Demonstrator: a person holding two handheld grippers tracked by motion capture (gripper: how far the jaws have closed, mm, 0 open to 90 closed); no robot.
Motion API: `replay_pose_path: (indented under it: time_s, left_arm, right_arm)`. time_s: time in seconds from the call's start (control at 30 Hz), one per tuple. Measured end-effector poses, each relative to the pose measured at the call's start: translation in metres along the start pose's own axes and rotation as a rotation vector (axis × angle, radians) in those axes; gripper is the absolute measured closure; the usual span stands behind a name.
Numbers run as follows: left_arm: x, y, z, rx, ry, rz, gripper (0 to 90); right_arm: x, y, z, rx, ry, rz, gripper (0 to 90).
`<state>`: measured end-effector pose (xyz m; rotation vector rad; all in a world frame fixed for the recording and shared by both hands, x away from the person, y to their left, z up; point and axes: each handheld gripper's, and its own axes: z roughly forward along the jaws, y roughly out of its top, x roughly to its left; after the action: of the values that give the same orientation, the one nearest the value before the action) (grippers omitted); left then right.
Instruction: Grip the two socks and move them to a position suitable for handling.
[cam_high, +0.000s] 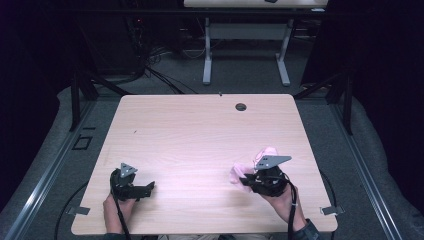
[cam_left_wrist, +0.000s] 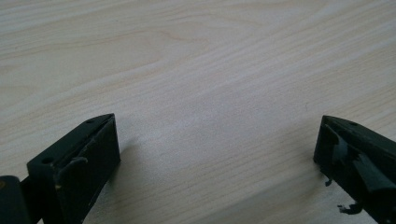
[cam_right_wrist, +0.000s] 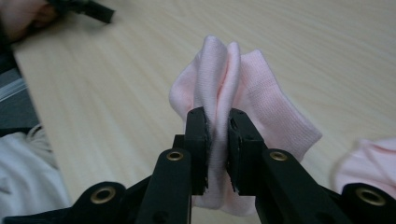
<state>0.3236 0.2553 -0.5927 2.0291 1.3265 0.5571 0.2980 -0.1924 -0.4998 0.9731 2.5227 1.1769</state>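
Table (cam_high: 200, 145): light wood, with a round cable hole (cam_high: 241, 107) near the far edge. A person's hands come in from the near edge, one gripper in each.

Right gripper (cam_right_wrist: 217, 135), at the near right of the table in the high view (cam_high: 265, 177): jaws closed on a fold of a pink sock (cam_right_wrist: 243, 102). The knit fabric is pinched between the two black jaws and bulges out beyond them, the rest of it draped toward the table. In the high view the sock (cam_high: 245, 167) shows as a pink bundle just beyond and left of the gripper, partly under its grey plate. A second patch of pink fabric (cam_right_wrist: 369, 163) lies at the right edge of the right gripper view; whether it is a separate sock cannot be told.

Left gripper (cam_left_wrist: 217, 154), at the near left (cam_high: 132, 182): jaws wide apart, nothing between them, bare wood beneath. It is well apart from the sock.

Left hand (cam_high: 117, 210) and right hand (cam_high: 285, 200) hold the grippers from behind.
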Motion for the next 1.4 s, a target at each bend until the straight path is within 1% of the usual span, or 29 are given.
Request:
replay_pose_path:
  time_s: [0.13,0.2,0.27,0.33,0.37,0.5,0.57,0.6,0.63,0.67,0.7,0.73,0.8,0.83,0.87,0.9,0.93,0.97,1.0,1.1,1.13,1.17,1.2,1.23,1.27,1.3,1.33,1.37,1.4]
  left_arm:
    - [0.0,0.0,0.0,0.0,0.0,0.0,0.3]
    - [0.0,0.0,0.0,0.0,0.001,0.001,0.3]
    - [0.0,0.0,0.0,0.0,0.0,0.001,0.3]
    - [0.0,0.0,0.0,0.0,0.0,0.0,0.3]
    - [0.0,0.0,0.0,0.0,0.0,0.001,0.3]
    - [0.0,0.0,0.0,0.0,0.0,0.0,0.3]
    - [0.0,0.0,0.0,0.0,0.0,0.0,0.3]
    - [0.0,0.0,0.0,0.0,0.0,0.0,0.3]
    - [0.0,0.0,0.0,0.0,0.0,-0.001,0.3]
    - [0.0,0.0,0.0,0.0,0.0,-0.001,0.3]
    - [0.0,0.0,0.0,0.0,0.0,0.0,0.3]
    - [0.0,0.0,0.0,0.0,0.0,0.0,0.3]
    - [0.0,0.0,0.0,0.0,0.0,0.0,0.3]
    - [0.0,0.0,0.0,0.0,0.0,0.0,0.3]
    - [0.0,0.0,0.0,0.001,0.0,-0.001,0.3]
    - [0.0,0.0,0.0,0.0,0.0,0.0,0.3]
    - [0.0,0.0,0.0,0.0,0.0,0.0,0.3]
    - [0.0,0.0,0.0,0.0,0.0,0.0,0.3]
    - [0.0,0.0,0.0,0.0,0.0,0.0,0.3]
    - [0.0,0.0,0.0,0.0,0.0,0.001,0.2]
    - [0.0,0.0,0.0,0.0,0.0,0.001,0.3]
    - [0.0,0.0,0.0,0.0,0.0,0.0,0.3]
    - [0.0,0.0,0.0,0.0,0.0,0.0,0.3]
    - [0.0,0.0,0.0,0.0,0.0,0.0,0.3]
    - [0.0,0.0,0.0,0.0,0.0,0.0,0.3]
    - [0.0,0.0,0.0,0.0,0.0,0.0,0.2]
    - [0.0,0.0,0.0,0.0,0.0,0.0,0.3]
    - [0.0,0.0,0.0,0.0,0.0,0.0,0.2]
    - [0.0,0.0,0.0,0.0,0.0,0.0,0.2]
  right_arm:
    - [0.021,0.0,0.018,0.021,0.107,-0.026,79.0]
    - [0.029,0.0,0.026,0.04,0.138,-0.048,78.4]
    - [0.037,0.0,0.036,0.056,0.186,-0.067,78.3]
    - [0.039,0.001,0.04,0.069,0.192,-0.084,78.3]
    - [0.042,0.001,0.046,0.09,0.212,-0.09,78.3]
    - [0.05,-0.003,0.063,0.147,0.235,-0.111,76.6]
    - [0.05,-0.006,0.07,0.168,0.232,-0.103,71.5]
    - [0.05,-0.006,0.07,0.168,0.232,-0.103,71.5]
    - [0.049,-0.008,0.072,0.176,0.243,-0.098,60.9]
    - [0.049,-0.008,0.072,0.176,0.243,-0.098,60.9]
    - [0.049,-0.009,0.072,0.173,0.248,-0.098,56.2]
    - [0.048,-0.009,0.068,0.156,0.251,-0.098,45.2]
    - [0.045,-0.008,0.06,0.121,0.226,-0.099,36.1]
    - [0.039,-0.006,0.051,0.091,0.203,-0.09,29.6]
    - [0.036,-0.006,0.048,0.084,0.196,-0.082,26.8]
    - [0.029,-0.005,0.042,0.054,0.171,-0.065,21.6]
    - [0.029,-0.005,0.042,0.054,0.171,-0.065,21.6]
    - [0.016,-0.002,0.03,0.026,0.133,-0.045,14.2]
    - [0.011,-0.002,0.025,0.012,0.112,-0.034,13.7]
    - [-0.009,0.002,0.008,-0.02,0.02,-0.014,5.3]
    - [-0.009,0.002,0.008,-0.02,0.02,-0.014,5.3]
    - [-0.021,0.004,0.0,-0.021,-0.04,-0.01,2.0]
    - [-0.021,0.004,0.0,-0.021,-0.04,-0.01,2.0]
    - [-0.036,0.005,-0.004,-0.025,-0.099,0.008,0.6]
    - [-0.04,0.005,-0.004,-0.017,-0.121,0.012,0.0]
    - [-0.047,0.005,-0.004,-0.012,-0.138,0.023,0.0]
    - [-0.047,0.005,-0.004,-0.012,-0.138,0.023,0.0]
    - [-0.061,0.003,-0.001,0.008,-0.163,0.044,0.0]
    - [-0.061,0.003,-0.001,0.008,-0.163,0.044,0.0]
